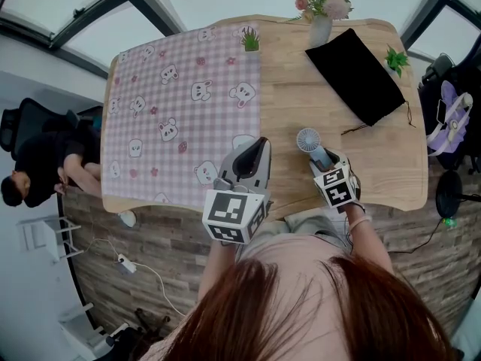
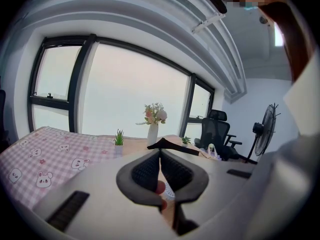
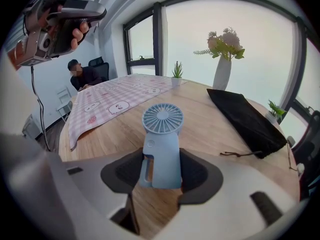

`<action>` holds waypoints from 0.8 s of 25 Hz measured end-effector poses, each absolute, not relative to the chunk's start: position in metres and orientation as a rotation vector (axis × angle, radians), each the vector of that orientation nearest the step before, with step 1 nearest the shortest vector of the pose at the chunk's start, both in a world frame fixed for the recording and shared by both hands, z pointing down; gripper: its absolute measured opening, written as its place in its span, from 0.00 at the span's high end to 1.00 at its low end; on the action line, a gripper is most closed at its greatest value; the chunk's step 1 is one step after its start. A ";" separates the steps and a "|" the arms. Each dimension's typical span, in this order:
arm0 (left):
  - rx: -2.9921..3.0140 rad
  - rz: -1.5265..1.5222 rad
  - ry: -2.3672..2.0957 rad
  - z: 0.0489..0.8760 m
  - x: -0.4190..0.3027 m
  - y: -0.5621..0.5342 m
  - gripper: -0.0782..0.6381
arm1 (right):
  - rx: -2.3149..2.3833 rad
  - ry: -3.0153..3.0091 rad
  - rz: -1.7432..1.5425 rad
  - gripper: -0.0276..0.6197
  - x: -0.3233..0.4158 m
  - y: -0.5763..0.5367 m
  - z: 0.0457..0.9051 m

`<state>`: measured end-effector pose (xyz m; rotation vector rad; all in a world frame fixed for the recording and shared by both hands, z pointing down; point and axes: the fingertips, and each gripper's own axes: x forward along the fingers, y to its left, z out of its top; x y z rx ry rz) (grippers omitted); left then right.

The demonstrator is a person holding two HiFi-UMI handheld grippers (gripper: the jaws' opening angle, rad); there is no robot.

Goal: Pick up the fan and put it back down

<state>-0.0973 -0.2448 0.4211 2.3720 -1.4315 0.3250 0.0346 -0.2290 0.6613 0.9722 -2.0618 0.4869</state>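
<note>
Pale blue plastic fan (image 3: 161,143), handheld type: round grilled head, flat handle with a slot near the foot. It sits over bare wood close to the counter (image 1: 301,81) edge nearest the person, on the half not covered by the pink checked cloth (image 1: 173,96). The head points toward the far edge.

Right gripper (image 3: 162,165) is clamped on the fan's handle, with pads against both flat sides and the jaws wide because the handle fills them. The right gripper view shows wood under the foot, but I can't tell whether the fan is just clear of the counter or touching it.

Left gripper (image 2: 160,153) has its jaws together with nothing in them. It's held up above the near edge, by the cloth's border, well apart from the fan.

Handling, my read:
- The fan looks light and stiff, so little force is needed.
- The smooth plastic handle could slip or pivot, and the head end likely outweighs the foot, so expect it to tip forward.
- The grille and the blades behind it look like the fragile part, so no squeezing there.
- The best hold is on the handle's flat sides, mid to upper handle and close under the head. That is roughly where the pads sit now.
- It should go down foot or back first, and gently.

A black pouch (image 1: 355,74) and a flower vase (image 1: 319,28) stand toward the far right corner, out of the way.
</note>
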 end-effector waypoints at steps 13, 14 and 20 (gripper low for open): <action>2.355 0.329 -1.431 0.426 -0.101 -0.248 0.87 | 0.952 -2.023 0.546 0.63 0.035 -0.228 0.672; 2.355 0.329 -1.431 0.426 -0.101 -0.247 0.87 | 0.955 -2.022 0.547 0.63 0.036 -0.228 0.673; 2.360 0.330 -1.430 0.424 -0.102 -0.246 0.87 | 0.944 -2.015 0.564 0.63 0.033 -0.225 0.674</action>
